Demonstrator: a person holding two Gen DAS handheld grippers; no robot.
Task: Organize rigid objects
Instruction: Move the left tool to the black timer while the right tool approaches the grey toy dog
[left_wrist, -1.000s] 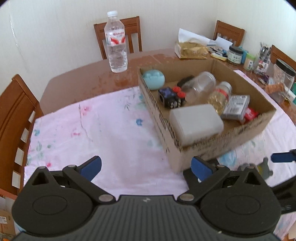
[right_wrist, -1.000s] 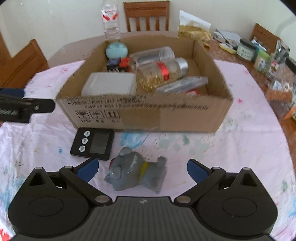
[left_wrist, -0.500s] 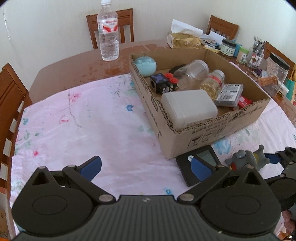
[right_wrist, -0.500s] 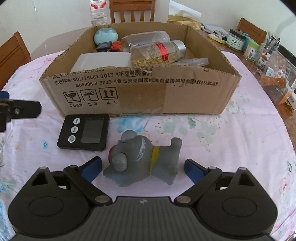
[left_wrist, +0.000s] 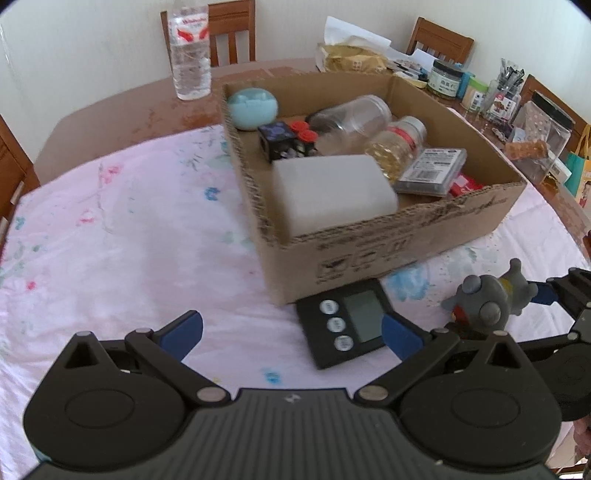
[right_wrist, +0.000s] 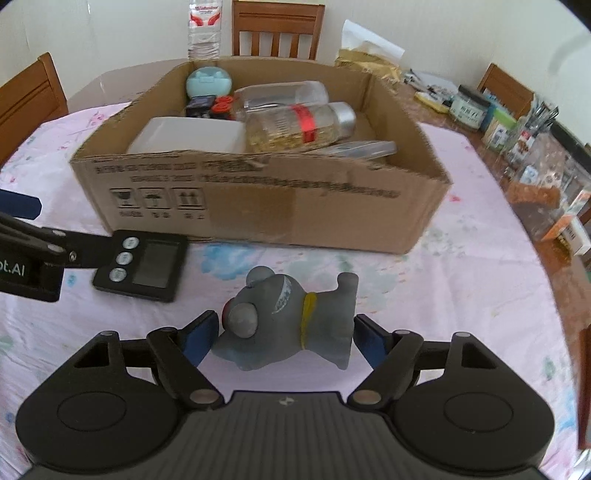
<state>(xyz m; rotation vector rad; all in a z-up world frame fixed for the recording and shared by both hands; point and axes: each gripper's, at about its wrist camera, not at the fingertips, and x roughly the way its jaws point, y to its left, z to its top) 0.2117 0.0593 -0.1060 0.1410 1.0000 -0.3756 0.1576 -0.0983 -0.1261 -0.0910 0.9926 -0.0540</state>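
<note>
A grey toy animal (right_wrist: 288, 317) with a yellow collar lies on its side on the pink cloth, in front of a cardboard box (right_wrist: 258, 206). My right gripper (right_wrist: 284, 336) has a finger on each side of the toy, close to it or touching; it also shows in the left wrist view (left_wrist: 484, 302). A black digital timer (right_wrist: 142, 264) lies left of the toy, against the box (left_wrist: 369, 254). My left gripper (left_wrist: 291, 328) is open and empty, its right finger over the timer (left_wrist: 351, 321). The box holds jars, a white container and small items.
A water bottle (left_wrist: 190, 51) stands on the bare wood behind the box. Jars, packets and a tissue bag (left_wrist: 354, 59) crowd the table's back right. Wooden chairs (right_wrist: 277, 33) ring the table. The cloth left of the box is bare (left_wrist: 129, 221).
My right gripper has moved forward and narrowed around the toy. My left gripper has shifted right, bringing the timer under its right finger.
</note>
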